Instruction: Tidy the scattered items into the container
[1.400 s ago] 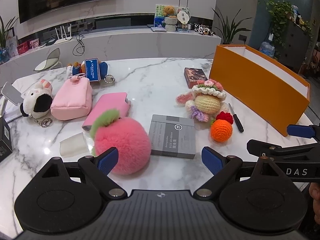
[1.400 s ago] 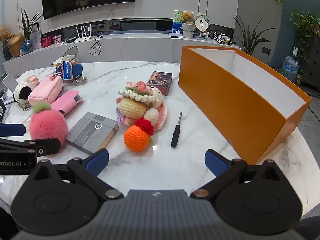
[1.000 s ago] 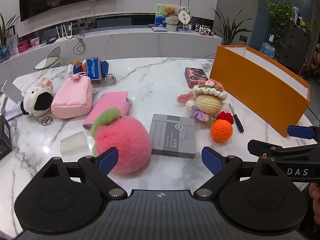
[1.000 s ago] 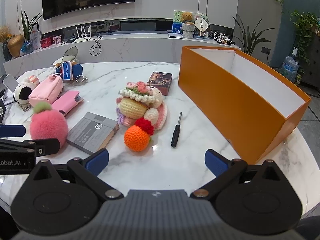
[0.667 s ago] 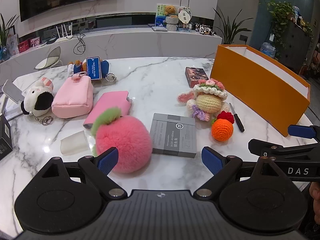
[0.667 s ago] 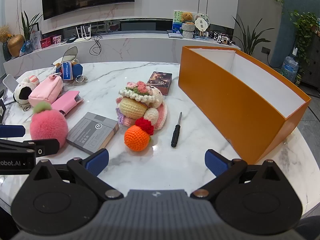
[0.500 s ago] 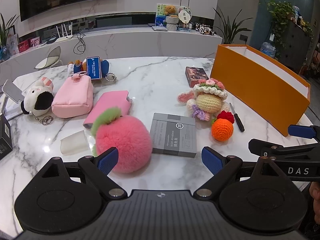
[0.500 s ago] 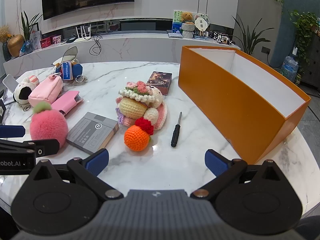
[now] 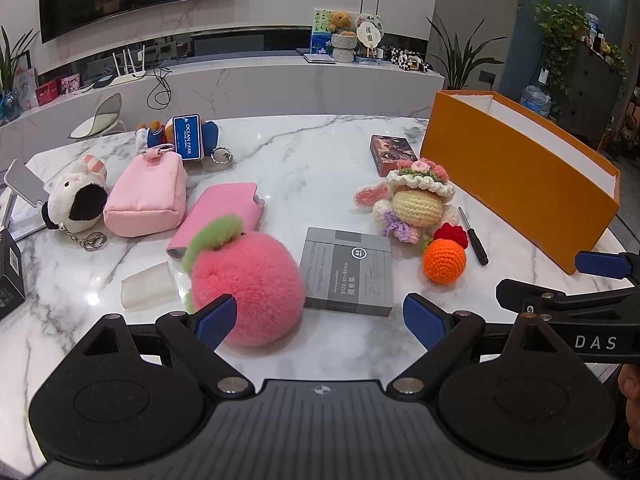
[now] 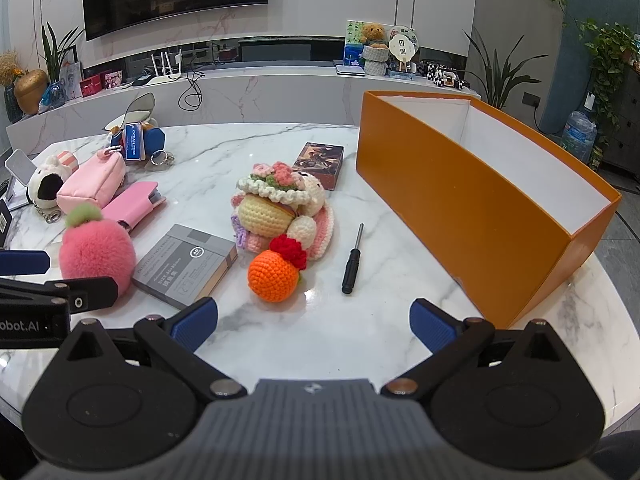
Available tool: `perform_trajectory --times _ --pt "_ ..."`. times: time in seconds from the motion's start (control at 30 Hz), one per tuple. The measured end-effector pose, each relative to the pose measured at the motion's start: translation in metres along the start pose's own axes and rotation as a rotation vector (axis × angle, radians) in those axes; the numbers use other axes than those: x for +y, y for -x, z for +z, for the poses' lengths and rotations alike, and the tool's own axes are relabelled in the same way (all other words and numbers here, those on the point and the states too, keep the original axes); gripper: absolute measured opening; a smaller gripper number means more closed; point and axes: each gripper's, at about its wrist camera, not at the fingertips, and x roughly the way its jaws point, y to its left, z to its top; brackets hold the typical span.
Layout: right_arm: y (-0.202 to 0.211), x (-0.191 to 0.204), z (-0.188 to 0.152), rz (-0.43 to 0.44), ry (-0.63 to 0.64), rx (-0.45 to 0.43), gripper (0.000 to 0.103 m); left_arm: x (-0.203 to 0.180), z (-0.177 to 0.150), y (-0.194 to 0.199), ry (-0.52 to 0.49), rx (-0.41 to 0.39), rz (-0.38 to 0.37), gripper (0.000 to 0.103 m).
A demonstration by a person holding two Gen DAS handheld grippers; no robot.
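An open orange box [image 10: 472, 204] with a white inside stands on the right of the marble table; it also shows in the left wrist view [image 9: 516, 176]. Scattered items lie left of it: a fluffy pink apple [image 9: 248, 284], a grey notebook [image 9: 348, 272], a crochet orange [image 10: 274, 276], a crochet doll [image 10: 276, 208], a black screwdriver [image 10: 352, 260], a dark card box [image 10: 320, 158], a pink case [image 9: 220, 216] and a pink pouch [image 9: 148, 196]. My left gripper [image 9: 320, 316] is open and empty, just before the apple and notebook. My right gripper [image 10: 314, 322] is open and empty, near the front edge.
A panda plush keychain [image 9: 76, 200], a blue tag toy [image 9: 184, 140] and a small white block [image 9: 148, 292] lie at the left. A black box [image 9: 8, 272] sits at the far left edge. A marble counter with clutter [image 10: 280, 80] runs behind the table.
The left wrist view has crept slightly forward and right; the right gripper has stayed still. Nothing was taken hold of.
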Motion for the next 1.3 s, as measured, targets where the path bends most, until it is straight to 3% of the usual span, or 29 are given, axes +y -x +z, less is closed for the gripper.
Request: perform_trajectory --times 1.07,1.3 --pt "-0.002 0.002 0.000 -0.001 0.001 0.008 0.103 0.002 0.000 0.001 0.009 0.002 0.004 0.103" --pt "0.005 -0.001 0.000 0.071 0.012 -0.051 0.103 0.022 0.003 -0.003 0.053 0.012 0.033 0.103"
